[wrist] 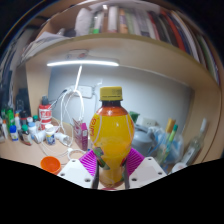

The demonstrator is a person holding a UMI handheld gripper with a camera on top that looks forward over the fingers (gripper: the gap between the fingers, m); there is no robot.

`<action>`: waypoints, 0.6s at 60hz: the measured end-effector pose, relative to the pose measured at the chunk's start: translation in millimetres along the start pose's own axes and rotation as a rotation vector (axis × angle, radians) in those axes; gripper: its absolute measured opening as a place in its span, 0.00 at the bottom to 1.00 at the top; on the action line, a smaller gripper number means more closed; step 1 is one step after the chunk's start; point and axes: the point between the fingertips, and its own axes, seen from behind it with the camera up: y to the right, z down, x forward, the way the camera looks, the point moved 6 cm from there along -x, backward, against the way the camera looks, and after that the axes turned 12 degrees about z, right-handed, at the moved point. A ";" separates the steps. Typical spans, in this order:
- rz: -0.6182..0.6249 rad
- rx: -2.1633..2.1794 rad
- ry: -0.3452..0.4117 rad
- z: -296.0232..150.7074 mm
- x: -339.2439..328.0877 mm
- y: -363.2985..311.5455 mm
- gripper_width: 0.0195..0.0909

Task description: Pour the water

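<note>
Bottle (111, 128), yellow-capped and full of orange liquid, stands upright between the pink pads (92, 165) of the claw (110, 175), which pinches its lower body, apparently lifted off the cluttered surface (40, 150) ready for tipping.

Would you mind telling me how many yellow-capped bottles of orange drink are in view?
1. The orange bottle stands upright between the gripper fingers, which look closed against its sides. Others may be hidden among the clutter behind it.
</note>
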 end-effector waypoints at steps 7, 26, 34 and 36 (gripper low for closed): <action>-0.122 0.148 -0.098 54.3 -1.2 4.2 0.24; -0.241 0.172 -0.038 113.2 1.2 10.0 0.28; -0.260 0.160 -0.037 113.1 1.6 10.8 0.35; -0.260 0.153 -0.050 112.8 1.8 10.8 0.40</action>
